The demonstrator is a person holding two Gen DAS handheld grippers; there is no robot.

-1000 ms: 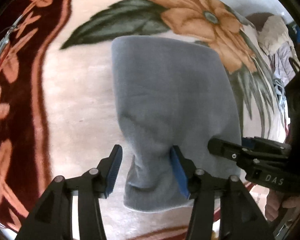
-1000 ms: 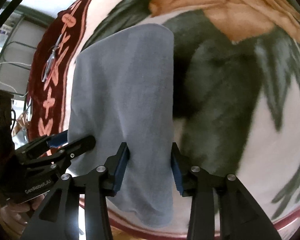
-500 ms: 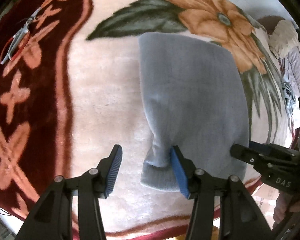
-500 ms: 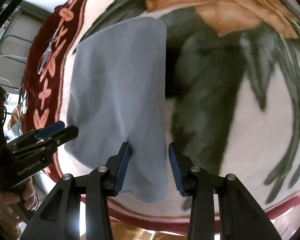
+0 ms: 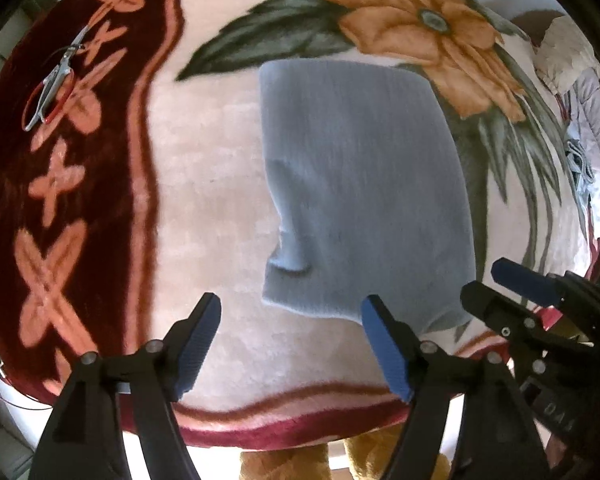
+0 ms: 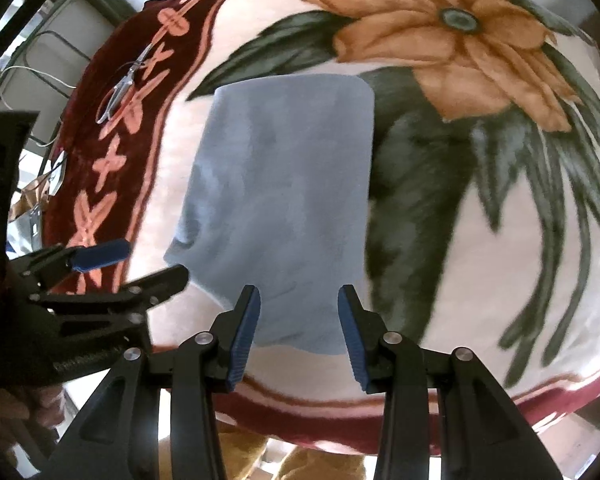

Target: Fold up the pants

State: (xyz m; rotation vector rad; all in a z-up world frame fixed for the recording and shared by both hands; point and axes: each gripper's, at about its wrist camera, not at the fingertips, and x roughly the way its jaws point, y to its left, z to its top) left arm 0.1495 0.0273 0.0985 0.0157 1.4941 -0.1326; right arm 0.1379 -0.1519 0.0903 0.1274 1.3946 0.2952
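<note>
The folded pants (image 5: 364, 200) lie flat on the blanket (image 5: 204, 208) just ahead of both my tongs, free of either pair. My left tongs (image 5: 292, 344) hang spread wide with nothing between the blue pads, the near hem of the pants just past the right-hand pad. My right tongs (image 6: 298, 328) are likewise parted and empty, their pads poised over the near edge of the cloth without pinching it; I cannot tell whether they touch it. The pants make a compact grey-blue block, roughly rectangular, with straight sides, rounded far corners and a small pucker near the near-left corner. The fabric looks soft and matte, fleece-like, with faint vertical ribbing. Beneath it the blanket is plush and fuzzy, cream in the middle with a large orange flower (image 6: 452, 36) and dark green leaves, and a deep red border carrying salmon cross shapes. A pair of metal scissors (image 5: 54, 80) with red-rimmed handles lies on that border, well apart from the pants.
</note>
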